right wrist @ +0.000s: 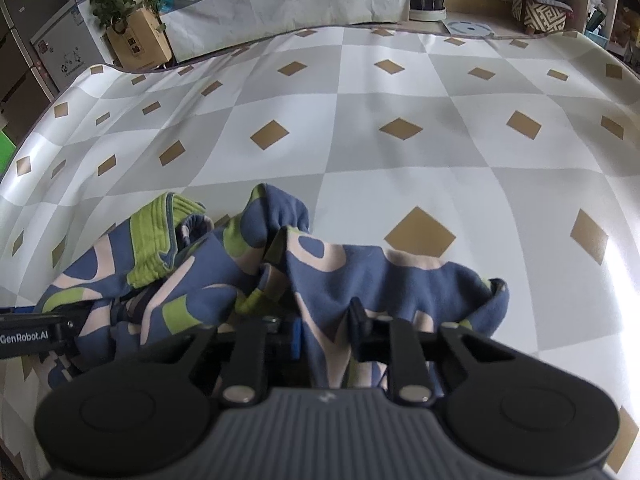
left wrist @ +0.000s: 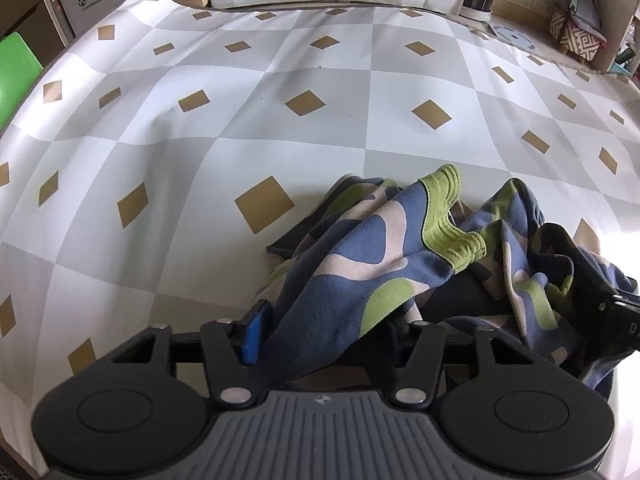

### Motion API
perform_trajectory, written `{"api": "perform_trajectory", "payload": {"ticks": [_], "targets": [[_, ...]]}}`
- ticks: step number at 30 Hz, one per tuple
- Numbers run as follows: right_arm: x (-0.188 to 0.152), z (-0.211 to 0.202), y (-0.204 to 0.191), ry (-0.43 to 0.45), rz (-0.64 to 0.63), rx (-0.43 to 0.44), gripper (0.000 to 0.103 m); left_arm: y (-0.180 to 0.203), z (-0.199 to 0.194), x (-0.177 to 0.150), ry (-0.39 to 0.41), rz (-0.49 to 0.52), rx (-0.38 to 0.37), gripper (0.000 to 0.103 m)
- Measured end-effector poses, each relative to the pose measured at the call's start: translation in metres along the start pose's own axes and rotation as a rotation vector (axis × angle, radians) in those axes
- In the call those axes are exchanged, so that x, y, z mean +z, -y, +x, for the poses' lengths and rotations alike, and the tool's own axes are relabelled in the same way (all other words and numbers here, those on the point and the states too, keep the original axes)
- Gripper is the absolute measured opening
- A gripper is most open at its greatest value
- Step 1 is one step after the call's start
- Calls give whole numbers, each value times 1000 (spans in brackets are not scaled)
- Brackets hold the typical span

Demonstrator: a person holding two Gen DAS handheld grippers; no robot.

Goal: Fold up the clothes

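Both wrist cameras ride low over the mat (left wrist: 280,80), tilted steeply down and forward, close on the garment (left wrist: 360,248). The left view has it to the right, the right view to the left; both share garment, mat and far edge.

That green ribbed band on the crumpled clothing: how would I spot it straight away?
Start from the big checked mat with gold diamonds; near its front edge lies one crumpled garment in blue, cream and lime blotches. On its left side, as the right wrist view shows it, a thick cuff sticks up. It alone is solid lime green and ribbed, not blotchy.
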State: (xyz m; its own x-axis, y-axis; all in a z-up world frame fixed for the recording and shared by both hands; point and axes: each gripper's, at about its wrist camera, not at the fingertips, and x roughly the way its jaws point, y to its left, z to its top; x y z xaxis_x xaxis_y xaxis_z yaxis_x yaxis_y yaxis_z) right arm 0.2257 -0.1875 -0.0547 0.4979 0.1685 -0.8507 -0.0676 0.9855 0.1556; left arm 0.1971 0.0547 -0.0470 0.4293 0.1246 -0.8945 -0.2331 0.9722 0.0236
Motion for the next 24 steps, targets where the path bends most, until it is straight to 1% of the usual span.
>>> {"api": "perform_trajectory", "payload": {"ticks": [5, 10, 24], "targets": [[4, -8, 4, 41, 12, -12, 14, -1, -5, -1, 19, 0, 10, 41], [8, -18, 11, 75, 21, -26, 14, -4, -9, -1, 26, -5, 17, 40], [4, -28, 30, 84, 57, -94, 14, -7, -20, -5, 45, -3, 44, 39]]}}
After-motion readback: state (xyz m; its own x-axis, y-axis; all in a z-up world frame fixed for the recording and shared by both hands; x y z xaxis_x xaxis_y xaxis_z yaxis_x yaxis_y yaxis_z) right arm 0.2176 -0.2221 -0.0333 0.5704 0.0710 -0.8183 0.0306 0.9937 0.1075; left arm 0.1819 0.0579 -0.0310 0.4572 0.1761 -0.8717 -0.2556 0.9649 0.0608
